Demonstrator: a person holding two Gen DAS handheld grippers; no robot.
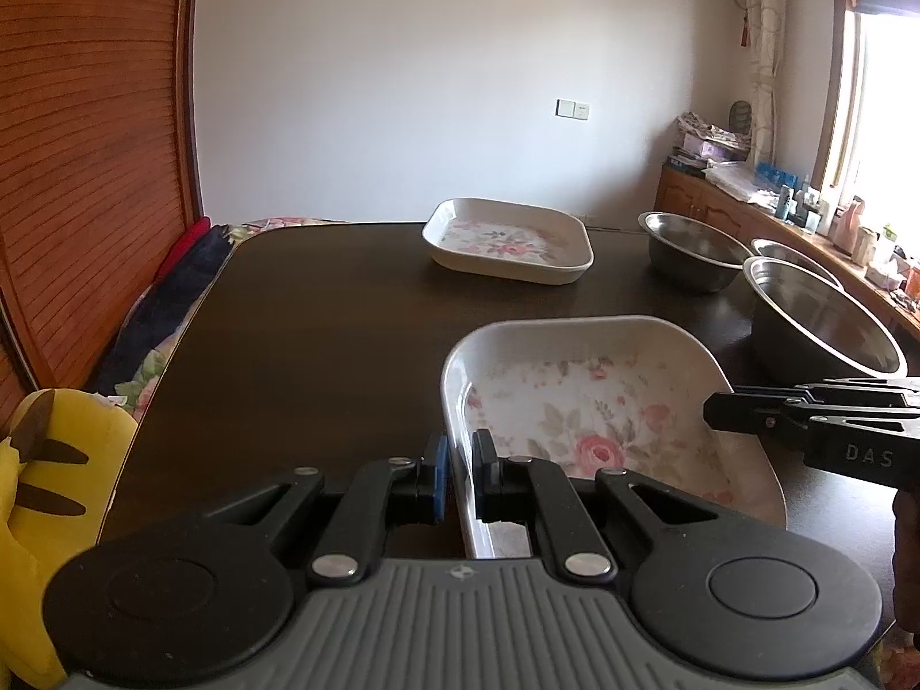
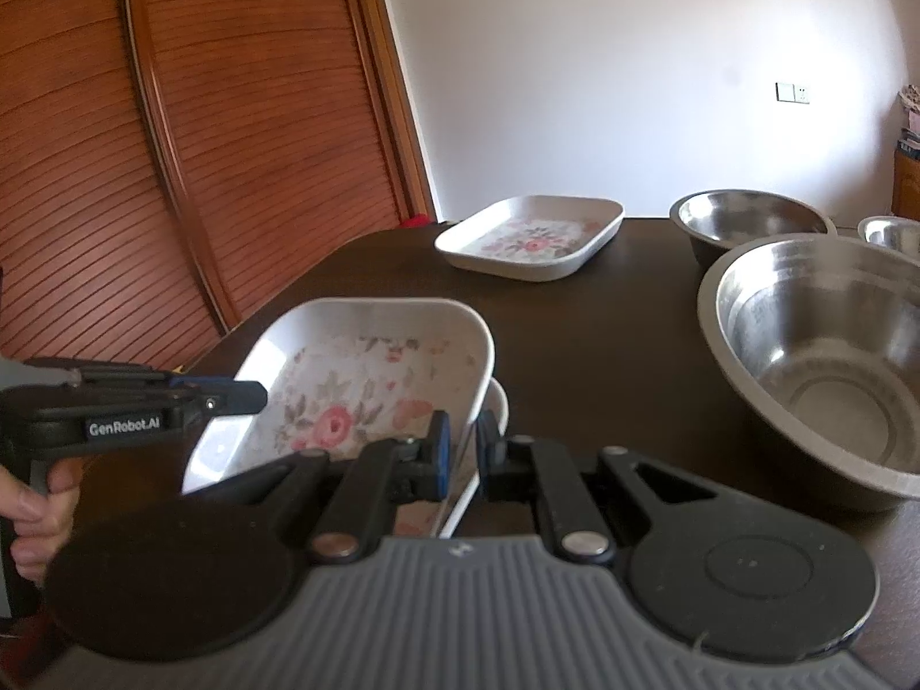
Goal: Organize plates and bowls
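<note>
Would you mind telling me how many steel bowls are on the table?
3. A large steel bowl sits nearest, on the right side of the table; a medium bowl stands behind it, and a third bowl shows at the far right edge, partly cut off. Others may lie out of view.

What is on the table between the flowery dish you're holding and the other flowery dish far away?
Nothing: just bare dark table between the held dish and far dish, in both wrist views.

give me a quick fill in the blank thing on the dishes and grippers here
1. The left gripper and right gripper each clamp a ____ of the near floral dish.
2. A second floral dish sits ____ on the dark table.
3. The number of steel bowls in view is ____.

Missing words: rim; farther back; three
</note>
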